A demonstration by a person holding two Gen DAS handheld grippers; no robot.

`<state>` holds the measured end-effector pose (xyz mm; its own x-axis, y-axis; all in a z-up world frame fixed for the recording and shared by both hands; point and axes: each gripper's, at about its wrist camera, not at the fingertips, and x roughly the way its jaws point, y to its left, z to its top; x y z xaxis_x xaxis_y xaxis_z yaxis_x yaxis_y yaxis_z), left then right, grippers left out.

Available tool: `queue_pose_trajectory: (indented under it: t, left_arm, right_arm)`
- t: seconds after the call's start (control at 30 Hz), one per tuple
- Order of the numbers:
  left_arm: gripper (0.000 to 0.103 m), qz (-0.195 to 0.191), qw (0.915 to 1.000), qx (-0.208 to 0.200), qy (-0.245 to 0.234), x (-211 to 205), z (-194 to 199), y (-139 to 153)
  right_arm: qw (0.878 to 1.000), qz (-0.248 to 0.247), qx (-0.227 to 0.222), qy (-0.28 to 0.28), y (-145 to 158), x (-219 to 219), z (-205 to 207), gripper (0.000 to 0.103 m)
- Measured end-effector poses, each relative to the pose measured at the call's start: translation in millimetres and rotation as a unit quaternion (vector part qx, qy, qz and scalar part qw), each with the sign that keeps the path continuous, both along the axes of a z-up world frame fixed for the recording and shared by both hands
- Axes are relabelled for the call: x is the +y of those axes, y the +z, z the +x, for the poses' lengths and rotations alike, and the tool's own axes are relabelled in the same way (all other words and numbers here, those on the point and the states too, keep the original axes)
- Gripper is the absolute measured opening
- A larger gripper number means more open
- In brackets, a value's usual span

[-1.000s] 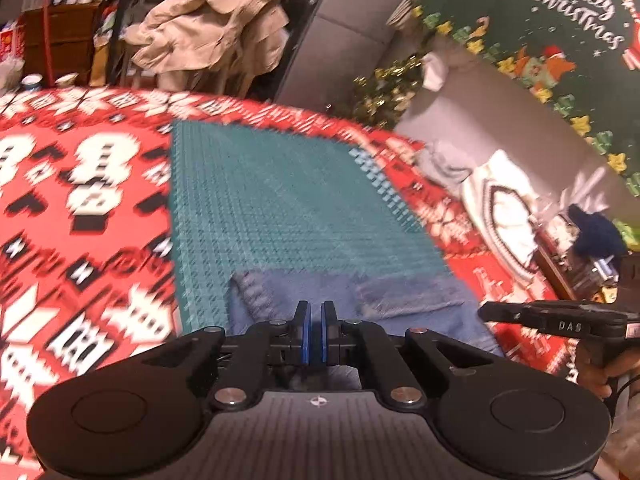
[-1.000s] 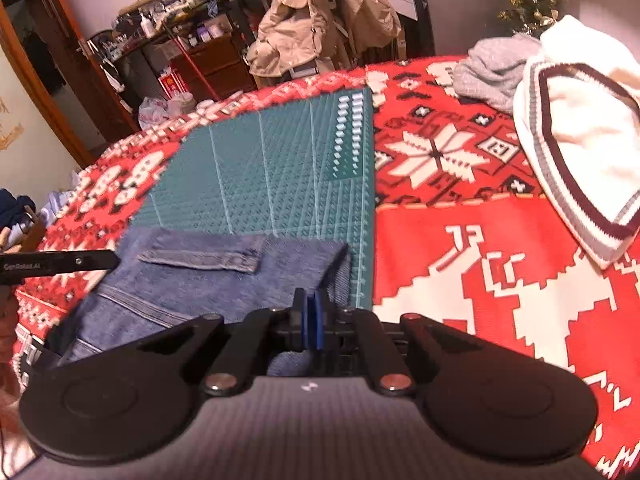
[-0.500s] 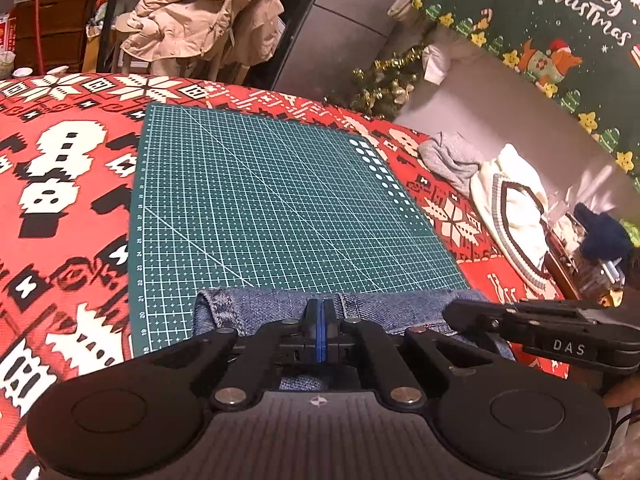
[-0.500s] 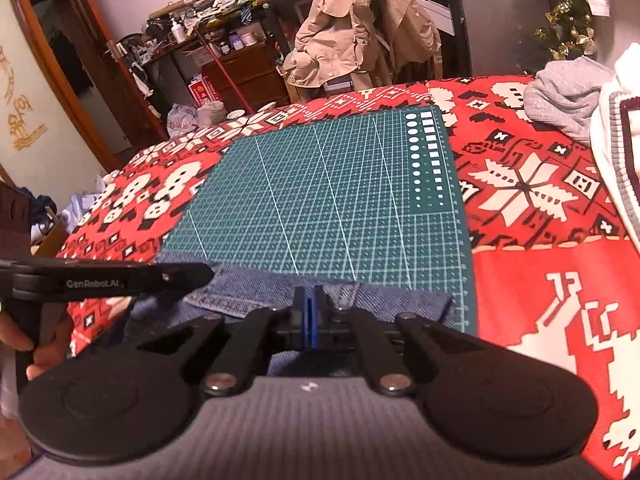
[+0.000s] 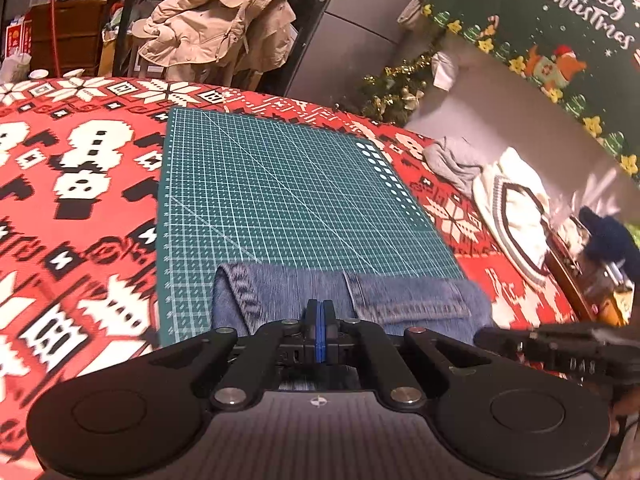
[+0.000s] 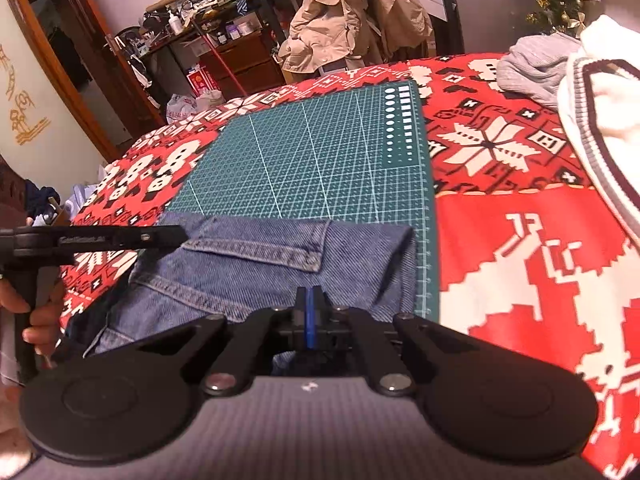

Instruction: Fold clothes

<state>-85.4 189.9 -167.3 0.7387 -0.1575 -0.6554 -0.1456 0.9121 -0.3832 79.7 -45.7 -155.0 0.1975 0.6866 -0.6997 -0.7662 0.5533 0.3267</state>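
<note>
**Blue jeans on the green mat**

The left gripper (image 5: 319, 316) has its two fingers pressed tight together over the blue jeans (image 5: 344, 300). The jeans lie on the near edge of the green mat (image 5: 280, 192). The mat sits on a red cloth (image 5: 76, 200) with white snowmen. A white sweater (image 5: 512, 216) lies far off to the right.

"Merry Christmas" — white script — stands on the green wall hanging (image 5: 560, 20).
</note>
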Motion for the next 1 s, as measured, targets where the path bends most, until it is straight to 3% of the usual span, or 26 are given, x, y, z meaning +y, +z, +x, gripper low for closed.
queue_pose_trajectory:
  t: [0.1,0.13,0.23,0.33,0.43,0.53,0.7,0.87,1.0]
  left_arm:
    - [0.006,-0.058,0.9971,-0.039,-0.030,-3,-14,13]
    - [0.006,-0.061,0.9964,-0.045,-0.037,-7,-14,15]
    - [0.006,-0.033,0.9982,-0.031,-0.039,-22,-1,12]
    - [0.002,-0.002,0.9993,0.008,-0.037,-28,12,-5]
    - [0.003,0.015,0.9990,0.014,-0.041,-29,11,-8]
    - [0.003,0.026,0.9987,0.016,-0.041,-28,4,-6]
    - [0.003,0.010,0.9995,0.017,-0.027,-21,-6,-5]
    - [0.002,0.029,0.9991,0.010,-0.029,-27,-14,7]
    - [0.002,-0.002,0.9989,0.005,-0.047,-32,-20,17]
  right_arm:
    - [0.999,0.007,-0.034,0.021,19,-2,-10,0.004]
    - [0.998,0.015,-0.044,0.031,25,1,-14,0.004]
    - [0.997,0.026,-0.048,0.059,33,22,-25,0.005]
    - [0.995,-0.001,-0.061,0.075,24,51,-35,0.005]
    - [0.995,-0.027,-0.067,0.064,7,62,-35,0.002]
    - [0.997,-0.023,-0.061,0.045,5,47,-26,0.000]
    - [0.999,-0.018,-0.028,0.012,3,11,-7,0.000]
    - [0.999,-0.026,-0.024,-0.027,7,-17,-1,0.000]
    - [0.999,0.008,-0.031,-0.016,26,-24,-14,0.007]
